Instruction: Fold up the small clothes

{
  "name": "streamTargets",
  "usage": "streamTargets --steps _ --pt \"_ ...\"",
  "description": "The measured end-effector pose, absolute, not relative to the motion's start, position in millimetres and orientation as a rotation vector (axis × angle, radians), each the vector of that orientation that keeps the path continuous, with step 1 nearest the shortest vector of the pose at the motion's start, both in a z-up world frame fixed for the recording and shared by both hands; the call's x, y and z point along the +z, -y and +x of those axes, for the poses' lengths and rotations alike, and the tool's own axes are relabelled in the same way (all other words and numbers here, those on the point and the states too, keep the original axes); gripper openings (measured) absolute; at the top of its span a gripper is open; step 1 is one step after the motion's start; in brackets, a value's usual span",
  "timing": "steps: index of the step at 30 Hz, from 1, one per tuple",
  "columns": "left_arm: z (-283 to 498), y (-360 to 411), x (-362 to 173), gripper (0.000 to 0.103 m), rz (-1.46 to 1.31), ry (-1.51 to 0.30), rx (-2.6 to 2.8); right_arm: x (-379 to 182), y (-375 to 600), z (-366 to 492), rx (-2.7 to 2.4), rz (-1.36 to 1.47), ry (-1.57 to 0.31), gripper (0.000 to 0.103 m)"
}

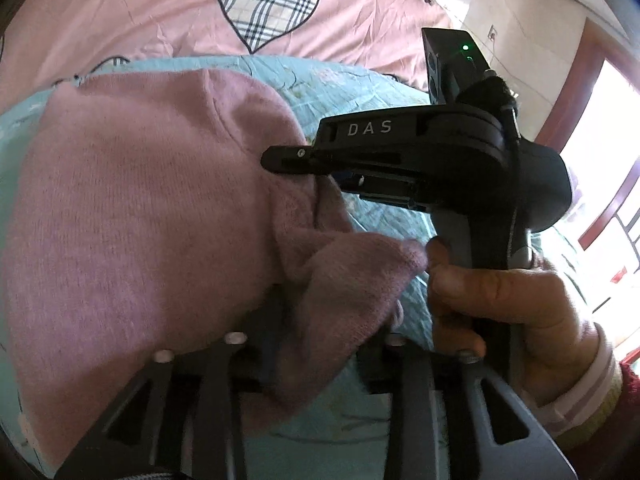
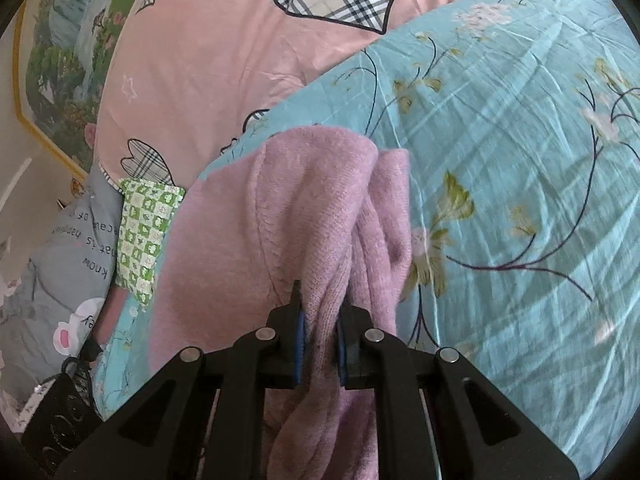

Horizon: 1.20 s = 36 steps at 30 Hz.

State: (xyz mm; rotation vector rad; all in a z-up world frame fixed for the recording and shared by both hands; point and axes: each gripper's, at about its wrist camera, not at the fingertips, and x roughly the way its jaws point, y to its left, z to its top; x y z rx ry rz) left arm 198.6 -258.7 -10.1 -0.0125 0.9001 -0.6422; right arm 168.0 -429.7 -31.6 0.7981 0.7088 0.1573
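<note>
Pink knit garment [image 2: 320,216] bunches between the right gripper [image 2: 320,332] fingers, clamped on a fold at lower centre; it lies on a blue floral sheet [image 2: 520,160]. Left gripper [image 1: 320,344] fingertips are hidden under cloth, grip unclear

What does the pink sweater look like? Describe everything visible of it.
The sweater is a mauve-pink fine knit, soft and fuzzy. It lies spread on the teal floral sheet, its edge bunched into folds. The right hand-held gripper pinches that bunch; a corner drapes over the left hand-held gripper, whose fingertips it hides.
</note>
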Motion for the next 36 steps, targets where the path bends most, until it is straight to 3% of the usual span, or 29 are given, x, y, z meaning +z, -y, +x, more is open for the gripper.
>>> streamTargets --steps 4,6,9,11,13,25,36 --pt "183 246 -3 0.056 -0.041 -0.912 -0.659 -26 429 161 0.114 0.778 -0.707 0.019" --pt "172 236 1 0.057 -0.06 -0.921 -0.669 -25 430 156 0.095 0.778 -0.709 0.022" --pt "161 219 9 0.061 -0.081 -0.929 -0.677 -22 430 146 0.049 0.772 -0.719 0.04" --pt "158 205 15 0.075 -0.1 -0.928 -0.662 -20 432 135 0.039 0.783 -0.704 0.059" --pt "156 187 20 0.081 -0.13 -0.925 -0.628 -16 434 126 0.039 0.79 -0.685 0.062" --pt "240 87 24 0.081 -0.404 -0.972 -0.477 -15 436 137 0.082 0.8 -0.69 0.078" --pt "323 84 -13 0.085 -0.522 -1.08 -0.496 -27 446 161 0.12 0.836 -0.695 0.078"
